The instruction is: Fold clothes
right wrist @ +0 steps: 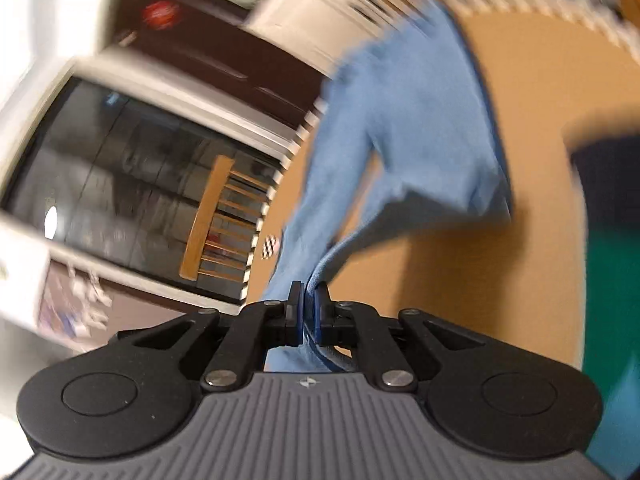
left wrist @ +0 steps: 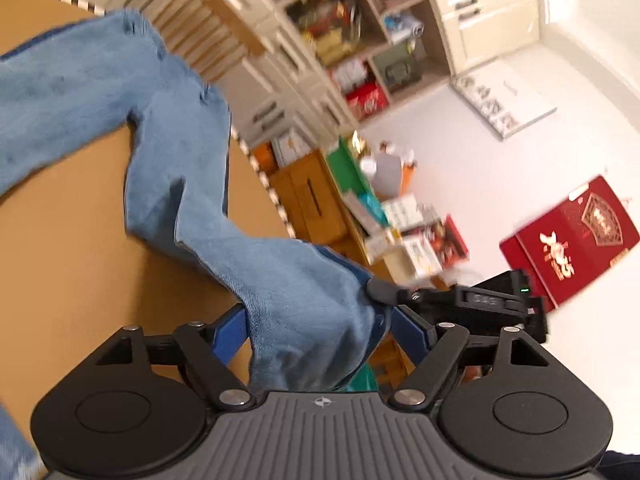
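On my left, the left tongs (left wrist: 316, 328) stand spread wide, and a bunched end of the blue jeans (left wrist: 180, 152) sits between the blue fingers (left wrist: 230, 330); I cannot tell whether they press on the cloth at all. The other tongs' dark tip touches the same bunch from the right. The rest of the jeans trails away across the tan desk (left wrist: 72, 248), one leg bent, the fabric rumpled rather than flat. Through the right camera, the right tongs (right wrist: 308, 308) are pressed together on a thin edge of the denim, which rises from the desk up to them. I judge the fold to be under way: an end is lifted, no neat stack shows, and laying it over and smoothing it remain. The desk has a pale notched border. Beyond it are cream cupboards, crowded shelves (left wrist: 360, 40), a red box (left wrist: 572, 236) on the white floor, a wooden chair and a dark glass door (right wrist: 132, 184), all blurred.
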{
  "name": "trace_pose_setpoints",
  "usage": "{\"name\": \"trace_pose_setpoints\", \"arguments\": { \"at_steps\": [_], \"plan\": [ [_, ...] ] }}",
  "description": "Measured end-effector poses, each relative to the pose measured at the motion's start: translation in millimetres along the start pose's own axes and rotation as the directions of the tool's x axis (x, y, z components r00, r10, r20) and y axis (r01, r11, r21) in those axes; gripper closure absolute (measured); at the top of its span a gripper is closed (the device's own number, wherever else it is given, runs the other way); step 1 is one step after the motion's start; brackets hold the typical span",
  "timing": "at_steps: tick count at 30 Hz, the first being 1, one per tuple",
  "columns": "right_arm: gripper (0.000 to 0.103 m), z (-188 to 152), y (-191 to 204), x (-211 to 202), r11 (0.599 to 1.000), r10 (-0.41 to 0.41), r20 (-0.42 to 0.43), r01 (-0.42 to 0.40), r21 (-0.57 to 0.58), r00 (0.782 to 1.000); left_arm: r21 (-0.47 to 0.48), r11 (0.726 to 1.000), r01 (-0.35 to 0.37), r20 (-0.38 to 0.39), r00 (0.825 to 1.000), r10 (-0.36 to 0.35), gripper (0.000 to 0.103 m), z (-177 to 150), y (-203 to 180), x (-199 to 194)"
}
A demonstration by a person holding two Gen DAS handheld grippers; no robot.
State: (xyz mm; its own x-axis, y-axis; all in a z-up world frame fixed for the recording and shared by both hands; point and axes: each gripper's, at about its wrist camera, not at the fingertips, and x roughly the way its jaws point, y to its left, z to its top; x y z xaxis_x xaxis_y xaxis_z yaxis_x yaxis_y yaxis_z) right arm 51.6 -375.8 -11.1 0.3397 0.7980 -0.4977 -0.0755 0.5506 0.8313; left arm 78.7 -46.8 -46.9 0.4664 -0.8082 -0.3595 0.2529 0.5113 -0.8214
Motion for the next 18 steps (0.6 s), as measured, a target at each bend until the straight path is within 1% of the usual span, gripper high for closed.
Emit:
{"name": "trace_pose_setpoints", "arguments": {
  "at_steps": [2,3,4,5,6,8,12,14,16,18],
  "plan": [
    [0.098,-31,-21,6,0.997,-0.073,-0.033,0.074,0.032,0.997,-0.038,0.999,-0.038,-0.07,0.997,0.036,0.023,-19,7,5],
    [0.098,-46,-35,11,0.992,-0.104,-0.045,0.107,0.06,0.994,-0.058,0.996,-0.062,-0.109,0.993,0.055,0.023,-30,13,8],
    [0.098,-61,-52,17,0.985,-0.119,-0.061,0.125,0.121,0.991,-0.079,0.992,-0.095,-0.144,0.986,0.083,0.024,-41,19,12],
    [0.098,-75,-69,22,0.973,-0.132,-0.078,0.144,0.182,0.988,-0.099,0.986,-0.136,-0.178,0.977,0.117,0.027,-53,26,17],
    [0.098,-90,-87,28,0.957,-0.144,-0.096,0.163,0.241,0.985,-0.121,0.98,-0.16,-0.208,0.969,0.133,0.028,-64,31,21],
    [0.098,-119,-100,35,0.947,-0.162,-0.133,0.192,0.256,0.978,-0.154,0.972,-0.175,-0.251,0.959,0.133,0.03,-84,36,25],
    [0.098,-157,-92,31,0.963,-0.175,-0.148,0.2,0.181,0.973,-0.096,0.98,-0.173,-0.301,0.943,0.138,0.031,-110,24,24],
    [0.098,-170,-80,26,0.968,-0.213,-0.135,0.228,0.103,0.968,-0.049,0.981,-0.187,-0.325,0.932,0.162,0.031,-122,17,20],
    [0.097,-182,-68,20,0.965,-0.257,-0.115,0.261,0.021,0.96,-0.002,0.98,-0.2,-0.348,0.919,0.187,0.031,-134,9,17],
    [0.096,-190,-62,17,0.959,-0.283,-0.102,0.283,-0.013,0.954,0.046,0.976,-0.211,-0.369,0.905,0.213,0.031,-146,1,14]
  ]
}}
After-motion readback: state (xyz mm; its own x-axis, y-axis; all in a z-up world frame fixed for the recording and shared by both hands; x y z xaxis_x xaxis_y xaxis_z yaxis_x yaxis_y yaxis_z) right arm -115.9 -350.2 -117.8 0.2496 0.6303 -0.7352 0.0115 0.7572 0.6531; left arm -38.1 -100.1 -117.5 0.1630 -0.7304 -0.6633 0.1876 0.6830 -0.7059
